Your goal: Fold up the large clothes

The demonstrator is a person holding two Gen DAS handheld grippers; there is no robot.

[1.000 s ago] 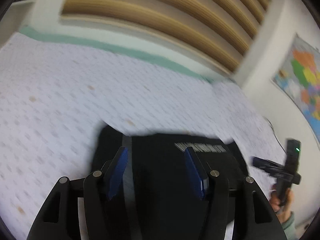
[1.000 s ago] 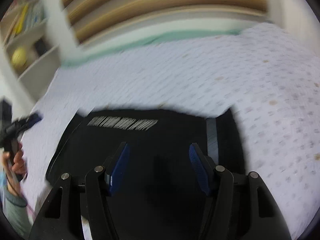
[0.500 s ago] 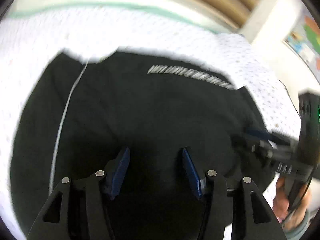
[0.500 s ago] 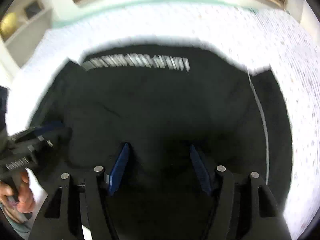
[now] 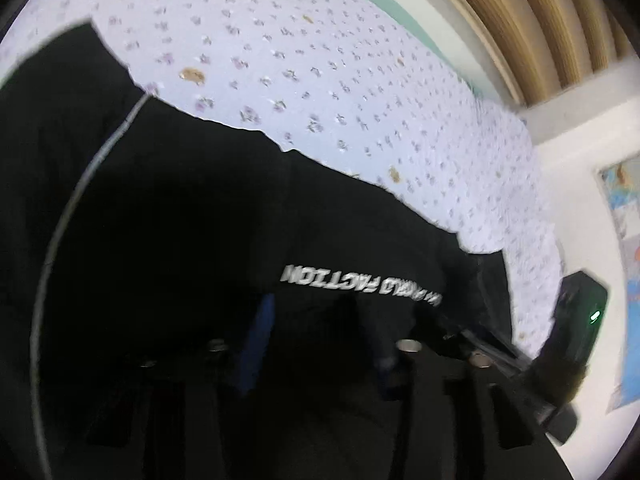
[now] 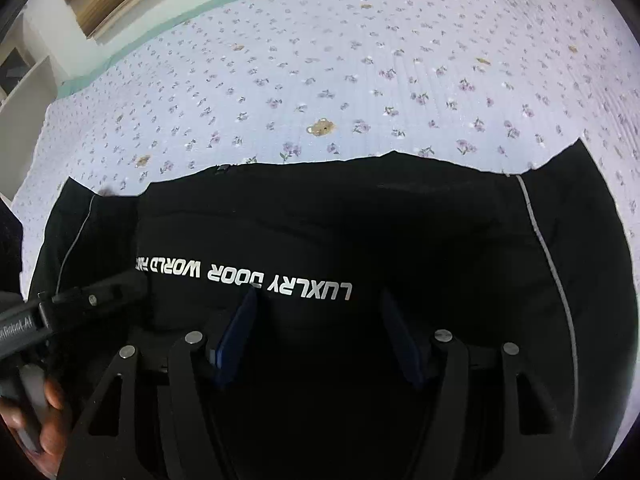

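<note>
A large black garment (image 6: 400,232) with white lettering (image 6: 244,278) and thin white side stripes lies folded on the floral bedspread. It also fills the left wrist view (image 5: 180,220). My right gripper (image 6: 316,332) is open, its blue pads low over the near part of the garment, just under the lettering. My left gripper (image 5: 316,340) is open too, close over the cloth beside the lettering (image 5: 360,282). The left gripper's fingers also show at the left of the right wrist view (image 6: 96,300). Neither gripper holds anything.
The light purple floral bedspread (image 6: 360,80) stretches beyond the garment, with a teal edge (image 6: 160,28) at the far side. Wooden slats and a white wall (image 5: 580,120) stand behind. A white shelf (image 6: 24,92) is at the far left.
Both grippers have come down and forward over the garment, staying open. The left view has tilted and the right view has steadied; the lettering now sits just ahead of the fingers.
</note>
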